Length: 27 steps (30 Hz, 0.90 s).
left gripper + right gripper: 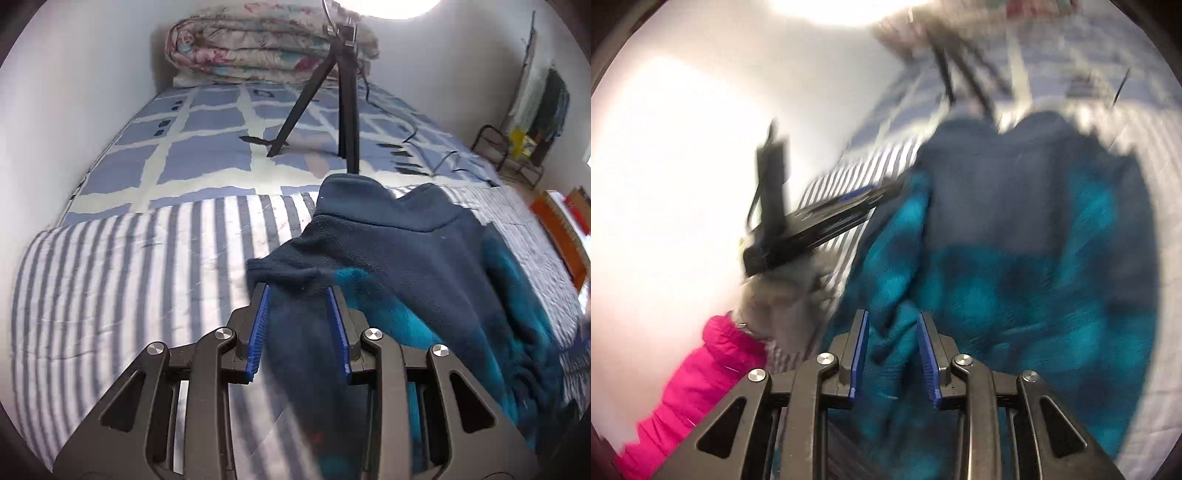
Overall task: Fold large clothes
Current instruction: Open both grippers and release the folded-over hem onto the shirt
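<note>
A dark navy and teal fleece jacket (406,266) lies on the striped bedcover (129,288), collar toward the far side. My left gripper (299,291) has navy fleece between its blue pads, at the jacket's left edge. In the blurred right wrist view the jacket (1015,229) fills the middle. My right gripper (892,317) has a fold of teal fleece between its pads. The left gripper (871,195) shows there too, at the jacket's left side.
A black tripod (343,99) stands on the blue checked sheet (207,147) beyond the jacket, with a cable beside it. A folded floral quilt (266,44) lies at the headboard. A wall runs along the left. A pink sleeve (698,373) holds the left gripper.
</note>
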Available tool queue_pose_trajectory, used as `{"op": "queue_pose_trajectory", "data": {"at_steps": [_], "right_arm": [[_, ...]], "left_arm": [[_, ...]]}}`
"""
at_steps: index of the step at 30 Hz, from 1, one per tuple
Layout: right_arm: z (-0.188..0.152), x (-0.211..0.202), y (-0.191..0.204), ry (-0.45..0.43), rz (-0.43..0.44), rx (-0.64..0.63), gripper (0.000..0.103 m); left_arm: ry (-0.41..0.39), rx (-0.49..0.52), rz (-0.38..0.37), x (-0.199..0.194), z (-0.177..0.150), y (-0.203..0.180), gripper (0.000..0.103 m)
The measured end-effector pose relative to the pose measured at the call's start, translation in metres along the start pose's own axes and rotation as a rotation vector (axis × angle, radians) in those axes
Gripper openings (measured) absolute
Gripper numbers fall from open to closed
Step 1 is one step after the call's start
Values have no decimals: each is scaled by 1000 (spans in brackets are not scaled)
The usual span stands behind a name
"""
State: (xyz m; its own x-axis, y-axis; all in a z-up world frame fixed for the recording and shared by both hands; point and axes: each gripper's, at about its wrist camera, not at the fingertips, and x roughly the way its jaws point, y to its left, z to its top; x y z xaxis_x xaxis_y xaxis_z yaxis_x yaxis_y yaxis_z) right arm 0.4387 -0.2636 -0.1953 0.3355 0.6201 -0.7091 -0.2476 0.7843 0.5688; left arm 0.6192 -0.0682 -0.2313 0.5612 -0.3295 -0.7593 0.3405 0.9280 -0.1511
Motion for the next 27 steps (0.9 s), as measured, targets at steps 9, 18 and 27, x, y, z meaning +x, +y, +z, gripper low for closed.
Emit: {"op": "queue_pose_trajectory", "data": {"at_steps": [9,18,27], "right_arm": [[12,-62,-98,-173,-277,62,52],[42,-33,-174,-202,-214,230,52],[75,6,-163,-158,-197,139,34]], "left_arm": [[84,-242,-137,10,-7,42,58],[104,-254,-115,41,5,43,58],[75,-129,-28,52,14,17,31]]}}
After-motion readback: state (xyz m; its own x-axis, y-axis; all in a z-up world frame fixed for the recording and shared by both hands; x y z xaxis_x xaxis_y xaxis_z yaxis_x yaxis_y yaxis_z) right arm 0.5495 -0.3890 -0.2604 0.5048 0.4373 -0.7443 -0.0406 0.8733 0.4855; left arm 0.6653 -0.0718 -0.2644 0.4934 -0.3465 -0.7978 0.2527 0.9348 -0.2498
